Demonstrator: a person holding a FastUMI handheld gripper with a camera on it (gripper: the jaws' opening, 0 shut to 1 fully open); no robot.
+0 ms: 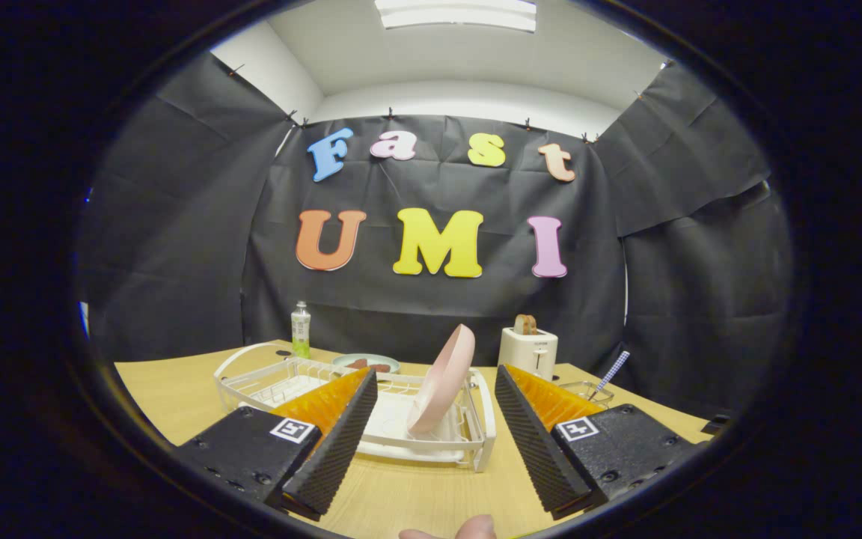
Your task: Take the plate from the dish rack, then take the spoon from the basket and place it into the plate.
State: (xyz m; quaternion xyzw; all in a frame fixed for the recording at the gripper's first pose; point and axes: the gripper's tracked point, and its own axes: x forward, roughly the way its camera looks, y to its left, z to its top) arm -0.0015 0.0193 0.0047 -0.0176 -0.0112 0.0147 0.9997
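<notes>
A pale wooden table (408,494) with a smooth, faintly grained top carries everything here. On it, just ahead of the fingers, sits a white dish rack (468,438) of thin wire or plastic bars over a flat drip tray, with a curved handle at its far left end; much of its left half is hidden behind the left finger. Leaning on edge in the rack, tilted to the right, stands the round, smooth pink plate (442,382), its lower rim lost among the bars. The hand-held gripper (435,430) hangs low over the table with its two fingers spread wide apart, holding nothing; the plate lies between them and a little beyond their tips. Each finger shows a ribbed inner pad and a square black-and-white marker tag on its block. Behind the rack a small boxy cream toaster (528,350) holds a brown slice of bread (525,324); a tiny mark on its front is too small to read. To its right a clear, shallow basket (584,389), partly cut off by the right finger, holds a spoon (610,374) with a blue-and-white checked handle sticking up; its bowl is hidden. Farther left stand a slim bottle with a green label (300,329), text illegible, and a pale green dish (366,362) with something reddish on it. A fingertip (468,528) of the person shows beneath the fingers.
</notes>
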